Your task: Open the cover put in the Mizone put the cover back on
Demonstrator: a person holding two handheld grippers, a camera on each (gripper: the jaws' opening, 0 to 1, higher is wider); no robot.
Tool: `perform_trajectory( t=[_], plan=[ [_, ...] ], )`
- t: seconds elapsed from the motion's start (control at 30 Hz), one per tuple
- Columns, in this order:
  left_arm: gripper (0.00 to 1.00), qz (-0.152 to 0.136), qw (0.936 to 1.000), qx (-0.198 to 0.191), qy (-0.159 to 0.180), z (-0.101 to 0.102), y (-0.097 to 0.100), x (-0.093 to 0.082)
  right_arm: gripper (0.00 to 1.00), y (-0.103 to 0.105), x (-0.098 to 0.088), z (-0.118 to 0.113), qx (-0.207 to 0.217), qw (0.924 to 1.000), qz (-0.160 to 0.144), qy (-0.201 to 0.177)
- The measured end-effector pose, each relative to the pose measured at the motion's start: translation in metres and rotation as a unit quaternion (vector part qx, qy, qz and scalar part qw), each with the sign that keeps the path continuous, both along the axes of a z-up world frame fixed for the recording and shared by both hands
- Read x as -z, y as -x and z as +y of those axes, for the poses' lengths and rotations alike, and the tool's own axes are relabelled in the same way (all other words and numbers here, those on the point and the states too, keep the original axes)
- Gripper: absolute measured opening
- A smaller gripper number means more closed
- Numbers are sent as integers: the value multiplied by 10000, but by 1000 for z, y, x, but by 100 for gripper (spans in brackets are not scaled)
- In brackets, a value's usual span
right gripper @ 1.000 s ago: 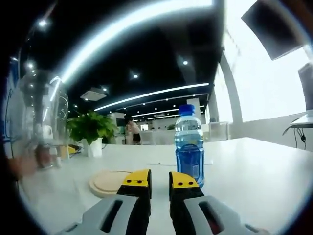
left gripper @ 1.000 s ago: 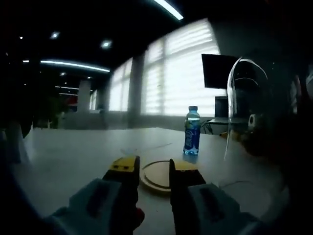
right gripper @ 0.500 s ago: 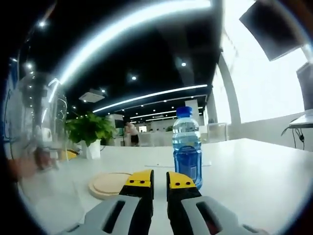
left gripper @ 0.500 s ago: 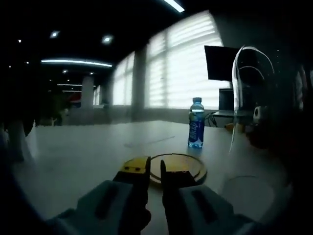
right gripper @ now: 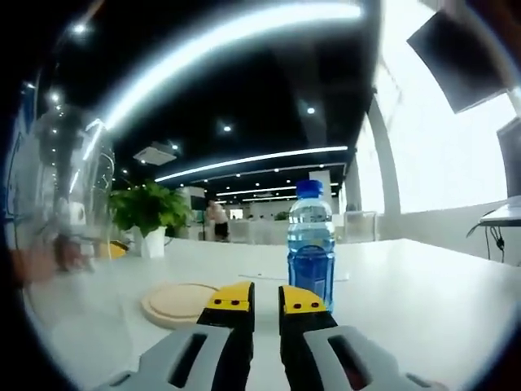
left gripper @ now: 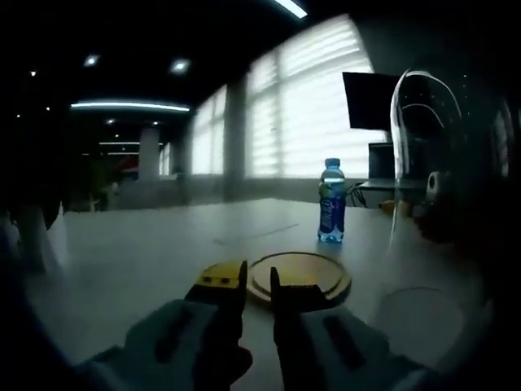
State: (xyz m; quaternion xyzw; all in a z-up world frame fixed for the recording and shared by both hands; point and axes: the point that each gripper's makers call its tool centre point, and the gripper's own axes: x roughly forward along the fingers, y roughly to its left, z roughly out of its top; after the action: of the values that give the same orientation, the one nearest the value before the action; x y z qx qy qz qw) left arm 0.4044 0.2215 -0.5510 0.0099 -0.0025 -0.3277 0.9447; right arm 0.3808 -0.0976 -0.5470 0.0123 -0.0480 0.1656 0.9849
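The clear glass dome cover (right gripper: 61, 204) is cut off at the right gripper view's left edge; the blue bottle's label (left gripper: 330, 213) is too small to read.

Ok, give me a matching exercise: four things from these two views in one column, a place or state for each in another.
Things:
1. Mizone bottle
2. round wooden base
3. clear glass cover
4. potted plant

Places or states:
A. lying flat on the table, nothing on it
B. upright, blue cap on
C. far back on the table, in a white pot
D. at the view's left edge, off the base

Pairs: 1-B, 2-A, 3-D, 4-C
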Motion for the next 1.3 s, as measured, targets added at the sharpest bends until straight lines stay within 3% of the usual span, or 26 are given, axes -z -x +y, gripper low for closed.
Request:
perform_trajectory(
  t=[0.03, 0.27, 0.33, 0.57, 0.67, 0.87, 1.07, 1.3],
  plan=[
    [15, -28, 10000, -10, -13, 0, 0, -1, 7, 0, 0, 0, 1, 10000, -4, 10],
    [16, 177, 9998, -44, 96, 3, -4, 2, 11, -1, 1, -2, 57, 10000, -23, 77],
    [16, 196, 9997, -103, 56, 5, -5, 3, 11, -1, -4, -2, 24, 9998, -44, -191],
    [15, 102, 9997, -221, 102, 11, -7, 1, 11, -7, -5, -19, 262, 9991, 24, -338],
    [15, 138, 9996, -226, 103, 11, -8, 3, 11, -9, -9, -21, 342, 9990, 43, -281],
    [15, 124, 9995, -229, 160, 10, -9, 0, 13, -10, -33, -14, 280, 9994, -121, -171],
    [15, 164, 9996, -158, 185, 7, -9, 1, 15, -21, -40, -13, 426, 9989, -91, 154],
    [15, 105, 9999, -63, 108, 3, -5, 1, 17, -35, -61, -6, 470, 9975, -236, 472]
  ],
)
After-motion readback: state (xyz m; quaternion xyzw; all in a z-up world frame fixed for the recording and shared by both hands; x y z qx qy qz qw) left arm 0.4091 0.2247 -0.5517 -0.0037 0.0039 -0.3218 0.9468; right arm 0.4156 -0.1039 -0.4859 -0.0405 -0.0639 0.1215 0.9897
